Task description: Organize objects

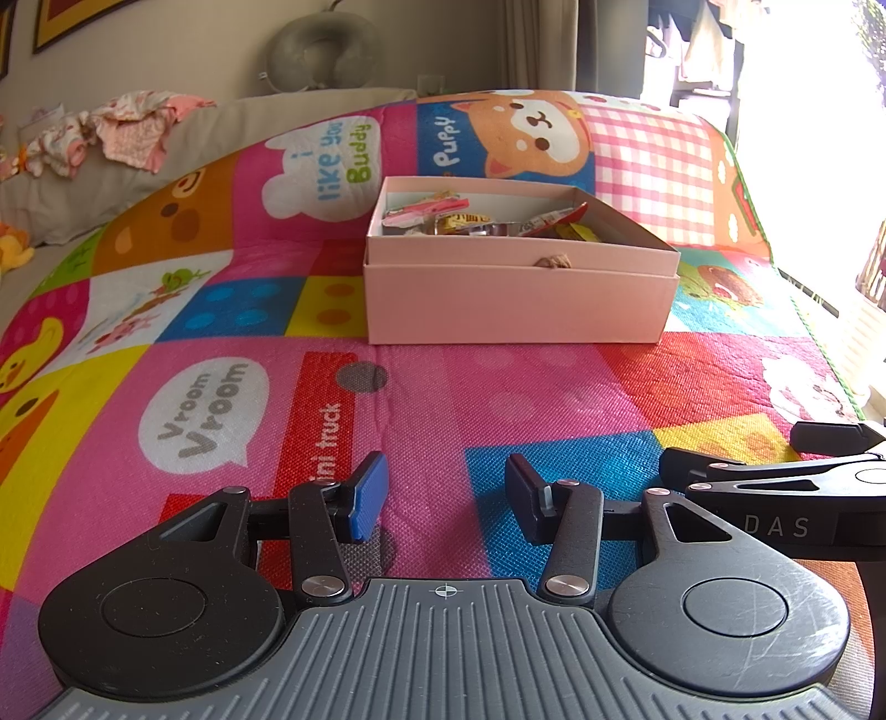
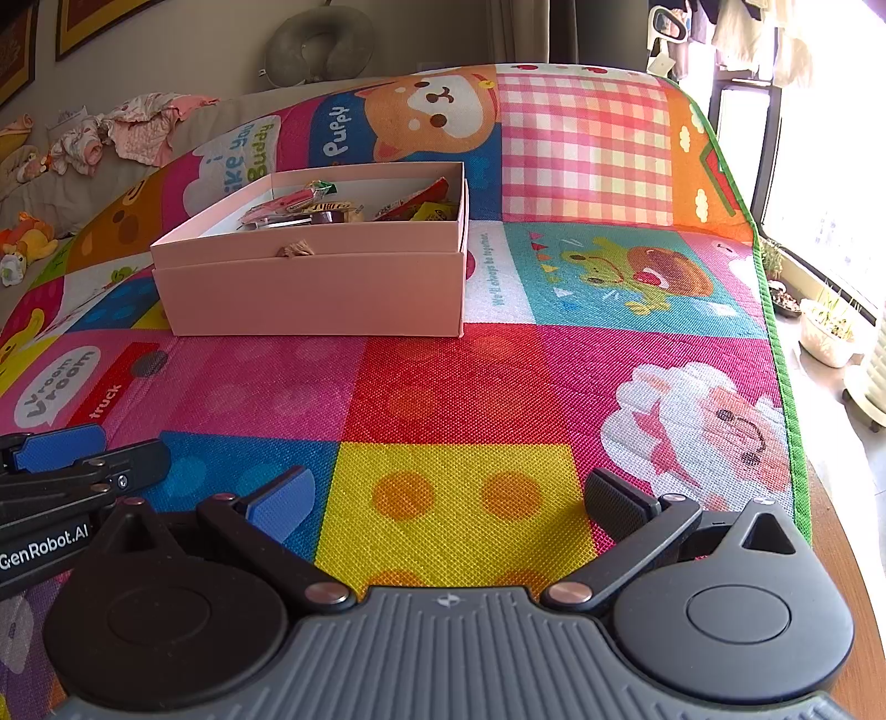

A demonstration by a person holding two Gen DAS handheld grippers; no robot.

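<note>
Both grippers, left gripper (image 1: 443, 495) and right gripper (image 2: 448, 501), were noted with jaws spread and nothing between them. Pink box (image 1: 520, 302) of snack packets (image 1: 482, 219) was seen resting on play mat (image 1: 476, 387), well ahead. Its long side was presented crosswise; it lay ahead of the left, left of the right.

A grey neck pillow (image 1: 324, 52) sits behind crumpled pink clothes (image 1: 133, 130).
</note>
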